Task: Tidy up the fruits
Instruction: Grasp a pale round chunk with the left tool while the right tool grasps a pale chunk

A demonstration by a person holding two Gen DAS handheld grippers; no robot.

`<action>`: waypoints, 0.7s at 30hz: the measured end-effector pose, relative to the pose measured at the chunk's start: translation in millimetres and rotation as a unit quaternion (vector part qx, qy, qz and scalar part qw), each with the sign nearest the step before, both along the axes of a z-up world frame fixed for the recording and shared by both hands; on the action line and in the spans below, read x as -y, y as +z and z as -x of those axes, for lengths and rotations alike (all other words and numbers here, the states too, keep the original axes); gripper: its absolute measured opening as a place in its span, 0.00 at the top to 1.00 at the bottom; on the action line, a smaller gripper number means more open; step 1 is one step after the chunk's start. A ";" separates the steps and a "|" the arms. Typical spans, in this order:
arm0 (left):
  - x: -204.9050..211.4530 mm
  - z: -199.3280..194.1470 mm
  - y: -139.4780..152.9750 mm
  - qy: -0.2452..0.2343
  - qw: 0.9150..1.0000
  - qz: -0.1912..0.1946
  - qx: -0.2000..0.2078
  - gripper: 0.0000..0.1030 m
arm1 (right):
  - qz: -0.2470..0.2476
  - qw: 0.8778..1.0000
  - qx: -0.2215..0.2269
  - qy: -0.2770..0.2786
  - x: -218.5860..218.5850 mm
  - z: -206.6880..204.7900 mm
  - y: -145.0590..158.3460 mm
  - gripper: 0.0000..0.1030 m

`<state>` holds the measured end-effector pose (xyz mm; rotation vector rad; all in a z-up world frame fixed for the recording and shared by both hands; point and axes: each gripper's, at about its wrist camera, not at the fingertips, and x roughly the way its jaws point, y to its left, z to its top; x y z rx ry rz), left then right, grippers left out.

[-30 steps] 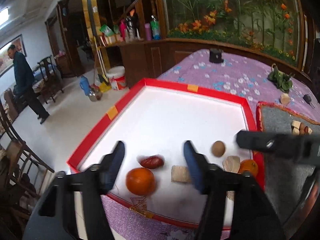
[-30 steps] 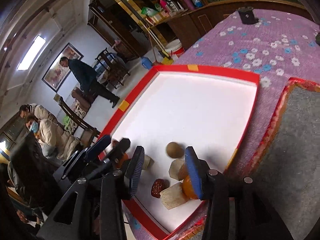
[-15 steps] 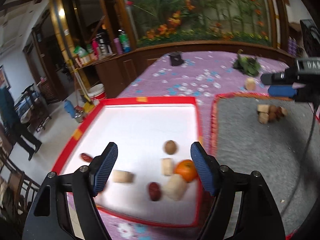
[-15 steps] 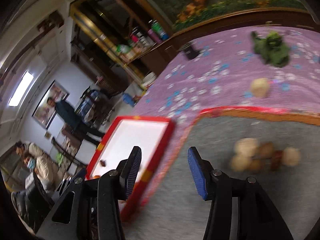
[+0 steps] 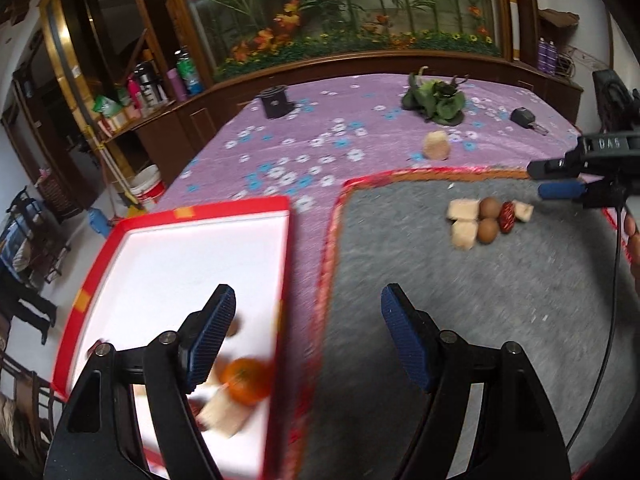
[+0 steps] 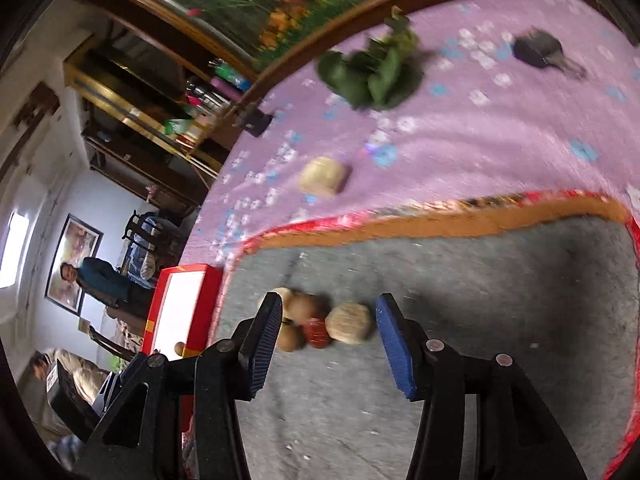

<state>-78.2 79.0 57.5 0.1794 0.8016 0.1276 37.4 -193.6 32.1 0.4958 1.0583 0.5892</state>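
Left gripper (image 5: 306, 334): black frame, ribbed blue pads, jaws released and standing wide with nothing between them. They have just been opening, then steadied. It hangs over the seam where the tray meets the mat.

Red-rimmed tray (image 5: 280, 264), glossy white floor, orange tape tabs on the rim, sits at 9 o'clock of the left wrist view. At its near end, around 7 o'clock: a round orange fruit (image 5: 246, 380), smooth-skinned, touching a pale, blocky beige chunk (image 5: 222, 416). Both blurred. A small brown round thing is half hidden behind the left pad.

Grey mat (image 5: 480, 320), felt-like nap, red-and-orange woven border, fills 3 to 5 o'clock. On it, at about 2 o'clock, a tight cluster: pale cube pieces (image 5: 463, 210), two brown egg-shaped fruits (image 5: 487, 230), a wrinkled dark red date (image 5: 507, 217), all touching.

Right gripper (image 6: 324, 340): jaws slack and part-open, gripping nothing; they have just been opening slightly. Seen from its own camera, the cluster lies just beyond the pad tips, toward 12 o'clock, with a rough tan lump (image 6: 349, 322) nearest the right pad; contact cannot be told.

Purple floral tablecloth (image 5: 320, 148), soft plush. On it a lone beige chunk (image 5: 437, 145) at 1 o'clock, beyond the mat's border, and a green leafy ornament (image 5: 434, 98) farther back.
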 end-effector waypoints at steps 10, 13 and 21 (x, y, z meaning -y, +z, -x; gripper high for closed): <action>57.4 -24.8 -17.3 -0.066 0.997 -0.008 -0.035 0.27 | 0.001 0.999 -0.033 -0.001 0.3 -0.9 -11.7 0.62; 66.2 -29.9 -20.4 -0.080 0.996 -0.014 -0.044 0.27 | 0.021 0.999 -0.036 0.006 -8.5 0.1 -15.2 0.67; 81.7 -53.8 -30.5 -0.124 0.989 -0.006 -0.077 0.27 | 0.061 0.998 -0.020 0.020 -24.8 3.2 -17.2 0.68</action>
